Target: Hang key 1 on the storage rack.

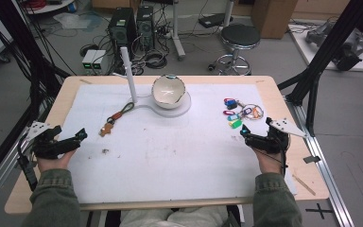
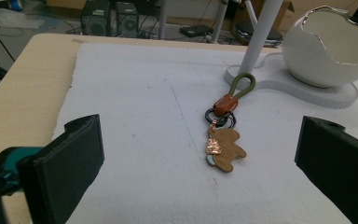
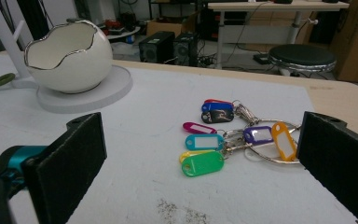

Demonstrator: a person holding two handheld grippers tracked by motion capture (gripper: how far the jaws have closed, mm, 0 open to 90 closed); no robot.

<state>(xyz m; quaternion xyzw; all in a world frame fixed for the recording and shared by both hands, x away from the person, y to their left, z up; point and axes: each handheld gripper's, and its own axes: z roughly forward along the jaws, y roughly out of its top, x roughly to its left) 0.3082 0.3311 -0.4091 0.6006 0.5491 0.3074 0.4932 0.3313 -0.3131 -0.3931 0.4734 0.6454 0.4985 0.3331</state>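
Grippers are resting at the table's [image 1: 38, 142] near corners, both with jaws spread wide and gripping nothing. Left gripper [image 1: 75, 138] is facing the keychain [image 2: 223, 140], lying ahead near the stand [image 1: 168, 106]; its charm is perhaps a bear. Right gripper [image 1: 246, 134] is facing the key tags [image 3: 228, 137], lying just ahead.

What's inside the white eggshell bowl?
The eggshell bowl looks empty as far as the views reach: only its smooth white inner wall shows. From above, just a bright light reflection shows inside. Its jagged rim hides the very bottom in both gripper views, so something small could be there.
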